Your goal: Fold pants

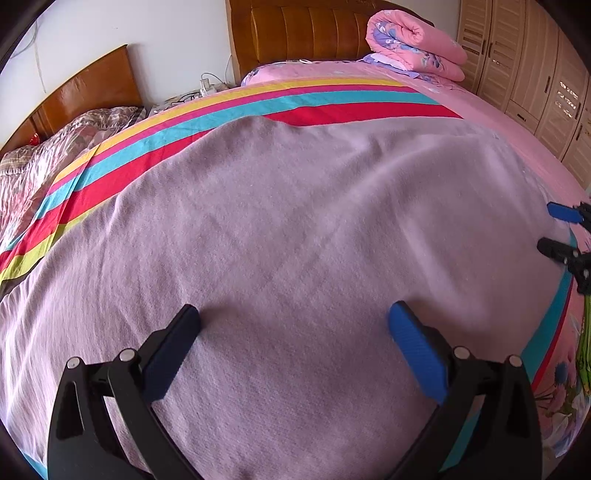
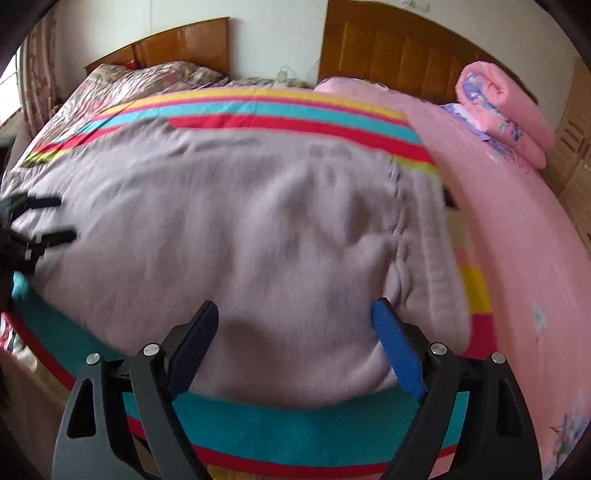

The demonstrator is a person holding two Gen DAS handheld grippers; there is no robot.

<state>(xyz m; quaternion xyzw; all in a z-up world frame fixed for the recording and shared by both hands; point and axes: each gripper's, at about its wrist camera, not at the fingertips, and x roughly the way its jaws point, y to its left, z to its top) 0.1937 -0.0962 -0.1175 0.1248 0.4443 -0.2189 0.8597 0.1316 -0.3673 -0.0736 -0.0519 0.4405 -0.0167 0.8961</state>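
Lilac fleece pants (image 1: 295,203) lie spread flat on a striped blanket (image 1: 258,107) on the bed. My left gripper (image 1: 295,317) hovers over the cloth with its jaws wide open and nothing between the pads. At the right edge of the left wrist view my right gripper (image 1: 546,227) shows, also open. In the right wrist view the pants (image 2: 240,221) fill the middle, with a thick seamed edge on their right side. My right gripper (image 2: 295,314) stands open above their near edge, and my left gripper (image 2: 66,218) shows at the far left. This view is blurred.
A rolled pink quilt (image 1: 413,44) lies at the head of the bed by the brown headboard (image 1: 295,29). Wardrobe doors (image 1: 535,74) line the right side. A second bed with a patterned cover (image 1: 55,155) stands to the left. The pink sheet (image 2: 517,240) lies to the right of the blanket.
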